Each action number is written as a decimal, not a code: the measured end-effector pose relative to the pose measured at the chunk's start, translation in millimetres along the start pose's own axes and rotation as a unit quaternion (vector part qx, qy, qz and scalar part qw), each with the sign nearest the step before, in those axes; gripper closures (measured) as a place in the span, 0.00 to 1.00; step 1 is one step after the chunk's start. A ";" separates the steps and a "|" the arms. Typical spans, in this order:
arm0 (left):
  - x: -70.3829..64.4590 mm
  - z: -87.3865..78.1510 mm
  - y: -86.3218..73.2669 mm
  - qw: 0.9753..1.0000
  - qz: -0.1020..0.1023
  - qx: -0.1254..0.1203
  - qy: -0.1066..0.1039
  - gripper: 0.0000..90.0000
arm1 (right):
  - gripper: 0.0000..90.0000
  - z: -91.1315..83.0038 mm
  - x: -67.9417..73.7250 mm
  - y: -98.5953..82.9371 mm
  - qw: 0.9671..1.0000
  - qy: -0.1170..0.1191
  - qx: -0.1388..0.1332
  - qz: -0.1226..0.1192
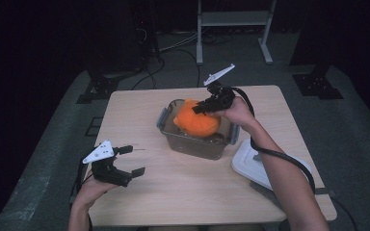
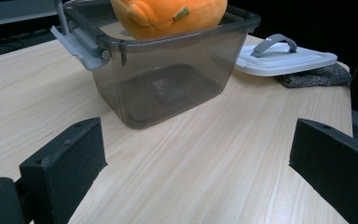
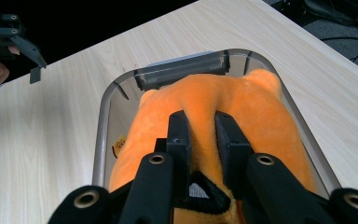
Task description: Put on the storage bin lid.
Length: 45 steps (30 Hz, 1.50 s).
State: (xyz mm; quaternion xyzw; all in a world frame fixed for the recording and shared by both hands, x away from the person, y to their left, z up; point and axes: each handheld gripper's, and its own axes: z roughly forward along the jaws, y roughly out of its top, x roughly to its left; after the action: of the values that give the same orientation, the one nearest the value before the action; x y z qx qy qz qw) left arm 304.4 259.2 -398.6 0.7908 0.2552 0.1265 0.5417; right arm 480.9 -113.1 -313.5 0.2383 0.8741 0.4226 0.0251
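Evidently the right claw (image 1: 203,108) pinches a fold of the orange plush toy (image 1: 197,121) from above, holding it half inside the smoky clear plastic storage box (image 1: 192,144) at mid-desk, probably so it can be lowered in or lifted out. Meanwhile the left claw (image 1: 131,160), spread and empty, hovers near the desk (image 1: 173,192) edge, out of the way. Nearby the white lid (image 1: 250,161) lies right of the box. Much of the toy's underside stays hidden behind the box wall.
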 end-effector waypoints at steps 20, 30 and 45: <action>0.8 -1.4 -0.3 1.000 0.001 0.000 0.001 0.03 | 0.83 24.0 -6.1 -11.0 1.000 0.007 0.023 0.014; 1.2 -2.4 -0.1 1.000 -0.001 -0.004 0.000 0.03 | 0.82 34.1 -6.4 -13.9 0.999 0.015 0.036 0.018; 1.6 -4.1 0.0 1.000 -0.001 -0.005 0.002 0.03 | 0.81 44.5 -5.4 -16.6 0.998 0.024 0.049 0.026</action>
State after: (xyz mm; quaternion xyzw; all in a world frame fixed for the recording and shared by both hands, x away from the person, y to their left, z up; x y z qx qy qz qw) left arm 303.8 263.4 -397.2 0.7876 0.2564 0.1291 0.5452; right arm 490.0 -91.9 -355.4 0.2519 0.8876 0.3852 -0.0183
